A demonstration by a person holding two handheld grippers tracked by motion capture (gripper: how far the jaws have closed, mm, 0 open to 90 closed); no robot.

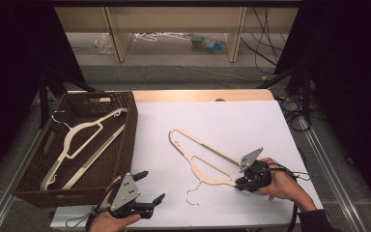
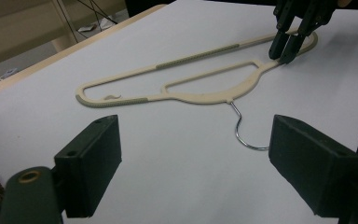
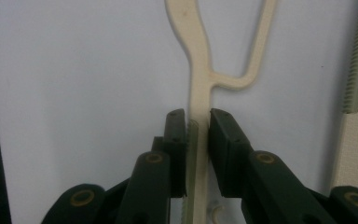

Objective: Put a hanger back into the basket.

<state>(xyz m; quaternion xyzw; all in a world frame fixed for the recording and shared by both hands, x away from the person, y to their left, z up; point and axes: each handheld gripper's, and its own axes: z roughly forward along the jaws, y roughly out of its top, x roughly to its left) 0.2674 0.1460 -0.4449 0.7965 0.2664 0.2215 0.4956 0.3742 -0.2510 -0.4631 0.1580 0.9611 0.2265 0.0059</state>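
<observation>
The right gripper (image 1: 242,183) has its fingers (image 3: 175,135) clamped on one arm of the cream hanger (image 1: 200,157), which lies flat near the tabletop's front right corner, its metal hook (image 1: 192,194) toward the front edge. The left gripper (image 1: 149,187) sits at the front edge with its fingers (image 2: 91,161) wide apart, gripping nothing. The tabletop (image 1: 232,121) is covered in white, with a wooden strip bare along the far edge. A dark wicker basket (image 1: 128,130) at the left edge contains another hanger (image 1: 84,145). Beyond the far edge are grey floor, loose cables (image 1: 265,43) and wooden shelving (image 1: 174,21).
</observation>
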